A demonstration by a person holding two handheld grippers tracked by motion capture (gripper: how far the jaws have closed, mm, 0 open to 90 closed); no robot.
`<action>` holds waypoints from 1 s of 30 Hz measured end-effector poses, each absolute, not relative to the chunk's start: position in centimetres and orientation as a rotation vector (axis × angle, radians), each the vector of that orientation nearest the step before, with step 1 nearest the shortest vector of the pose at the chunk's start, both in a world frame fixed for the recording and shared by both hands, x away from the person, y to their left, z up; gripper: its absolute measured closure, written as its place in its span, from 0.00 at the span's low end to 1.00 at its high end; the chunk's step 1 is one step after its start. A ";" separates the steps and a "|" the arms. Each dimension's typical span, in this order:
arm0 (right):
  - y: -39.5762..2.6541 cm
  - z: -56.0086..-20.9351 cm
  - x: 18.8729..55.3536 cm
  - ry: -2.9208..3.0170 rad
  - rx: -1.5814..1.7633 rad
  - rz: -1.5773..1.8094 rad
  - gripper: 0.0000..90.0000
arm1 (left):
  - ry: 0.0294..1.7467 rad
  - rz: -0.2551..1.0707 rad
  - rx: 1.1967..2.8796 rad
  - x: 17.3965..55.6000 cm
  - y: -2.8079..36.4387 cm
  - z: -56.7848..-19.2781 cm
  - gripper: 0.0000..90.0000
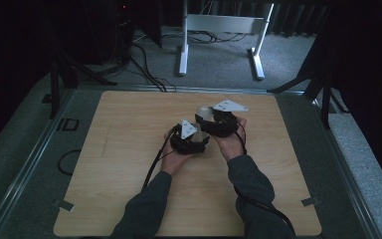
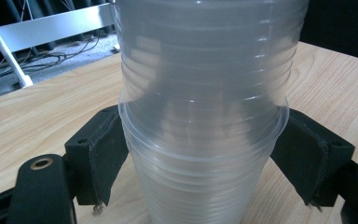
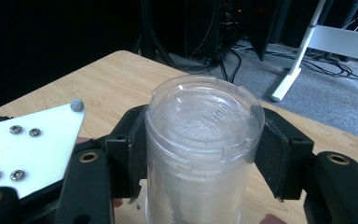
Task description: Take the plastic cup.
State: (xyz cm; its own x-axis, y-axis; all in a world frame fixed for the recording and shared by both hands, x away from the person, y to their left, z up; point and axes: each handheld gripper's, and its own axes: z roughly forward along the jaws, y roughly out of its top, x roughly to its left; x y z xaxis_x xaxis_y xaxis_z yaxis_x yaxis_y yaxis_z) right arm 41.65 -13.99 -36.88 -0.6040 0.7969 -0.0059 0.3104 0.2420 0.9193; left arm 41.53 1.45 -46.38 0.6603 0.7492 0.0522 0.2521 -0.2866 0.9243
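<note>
A: What do you have on my left gripper?

B: Its two black padded jaws are clamped on the stack of clear ribbed plastic cups, one pad on each side just under a protruding rim. The walls are thin and see-through, ringed with fine horizontal ridges, and the stack narrows toward the bottom of the left gripper view.

A: And my right gripper?

B: It is clamped on the same stack from the other end. In the right gripper view I look onto a round closed cup base with faint raised lettering moulded into it, and the pads press against the glossy wall on either side. The flat white three-cornered plate of the left gripper, with small metal screws, sits just beside it.

A: Where is the stack overall?

B: From the high view it is between my two hands, held above the middle of the pale wood-grain desk; I cannot tell whether it touches the surface. Beyond the desk lies grey carpet, with a white metal frame standing on it.
</note>
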 end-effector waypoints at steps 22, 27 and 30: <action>-13.9 -36.5 41.7 2.019 1.013 1.361 0.45 | 0.800 0.600 1.849 41.5 1.5 -46.5 0.24; -13.9 -36.1 41.7 2.014 1.011 1.368 0.45 | 0.800 0.599 1.857 41.5 1.5 -46.6 0.24; -13.9 -35.9 41.7 2.018 1.008 1.369 0.45 | 0.803 0.594 1.857 41.5 1.5 -46.7 0.24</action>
State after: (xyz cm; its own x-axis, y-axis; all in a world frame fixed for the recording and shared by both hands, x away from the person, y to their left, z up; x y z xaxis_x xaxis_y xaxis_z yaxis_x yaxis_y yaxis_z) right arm 41.70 -13.88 -35.94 -0.6022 0.7984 0.0026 0.2976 0.2214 0.9287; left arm 41.50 1.52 -46.69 0.6606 0.7492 0.0484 0.2651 -0.2931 0.9186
